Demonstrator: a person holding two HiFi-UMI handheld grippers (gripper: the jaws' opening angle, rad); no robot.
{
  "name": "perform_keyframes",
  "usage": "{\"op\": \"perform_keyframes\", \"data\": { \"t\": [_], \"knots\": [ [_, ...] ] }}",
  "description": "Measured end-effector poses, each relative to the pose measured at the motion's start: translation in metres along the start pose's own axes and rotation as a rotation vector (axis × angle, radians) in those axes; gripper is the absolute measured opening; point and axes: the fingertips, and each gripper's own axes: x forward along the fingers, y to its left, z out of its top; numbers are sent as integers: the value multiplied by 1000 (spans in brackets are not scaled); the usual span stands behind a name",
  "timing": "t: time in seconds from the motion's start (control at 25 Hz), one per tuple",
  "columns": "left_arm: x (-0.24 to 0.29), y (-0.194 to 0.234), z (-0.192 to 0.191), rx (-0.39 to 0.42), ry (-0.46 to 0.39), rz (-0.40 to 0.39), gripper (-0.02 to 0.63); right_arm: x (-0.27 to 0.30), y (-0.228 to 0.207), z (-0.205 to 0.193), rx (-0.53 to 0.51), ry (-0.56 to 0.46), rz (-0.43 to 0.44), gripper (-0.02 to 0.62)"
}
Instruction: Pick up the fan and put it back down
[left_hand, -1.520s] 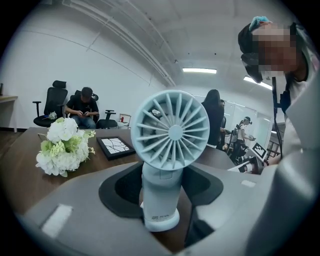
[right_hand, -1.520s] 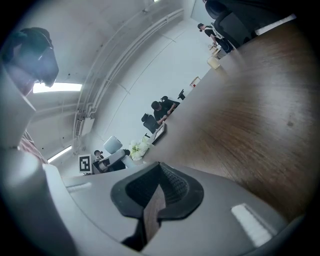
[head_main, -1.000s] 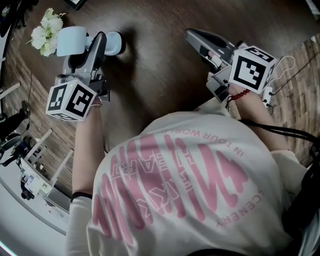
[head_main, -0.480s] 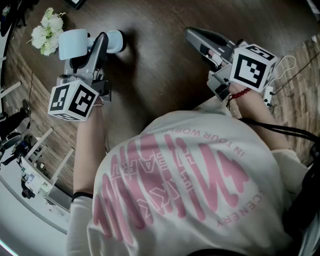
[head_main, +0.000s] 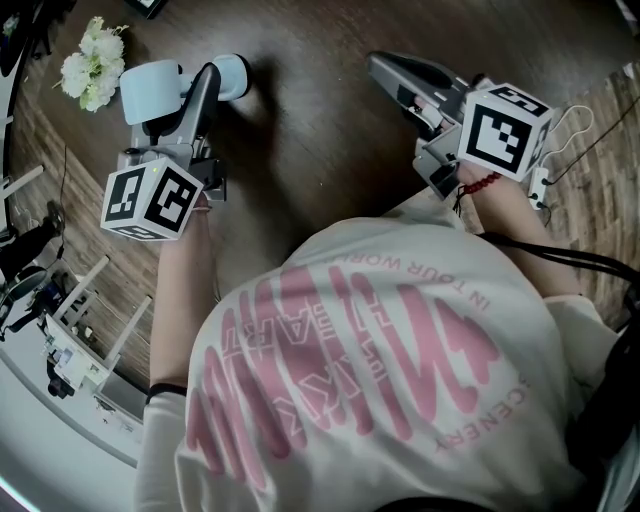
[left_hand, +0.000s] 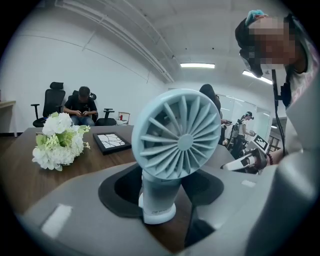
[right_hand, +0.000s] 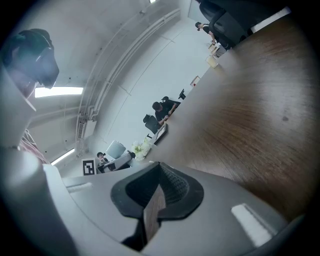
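A pale blue hand fan (left_hand: 177, 140) stands upright on the dark wooden table (head_main: 300, 140), its round grille head toward the left gripper view's camera. My left gripper (left_hand: 161, 186) is shut on its stem, a black pad against each side, and the fan's base is level with the tabletop. In the head view the fan (head_main: 150, 88) lies at the upper left in the left gripper (head_main: 205, 82). My right gripper (head_main: 380, 66) rests apart at the upper right, shut with nothing between its jaws (right_hand: 152, 200).
A bunch of white flowers (head_main: 93, 65) lies just left of the fan, with a dark picture frame (left_hand: 111, 141) behind it. A white rack with small parts (head_main: 75, 335) sits at the table's left edge. People sit on office chairs (left_hand: 82, 105) beyond the table.
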Motion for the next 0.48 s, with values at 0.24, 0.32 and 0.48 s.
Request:
{"op": "perform_keyframes", "data": {
  "t": [0.24, 0.32, 0.48],
  "knots": [
    [1, -5, -1, 2, 2, 10, 245, -3, 2, -4, -2, 0, 7, 6],
    [0, -6, -1, -5, -2, 13, 247, -5, 2, -4, -9, 3, -2, 6],
    [0, -9, -1, 5, -7, 17, 247, -9, 4, -5, -10, -4, 2, 6]
  ]
}}
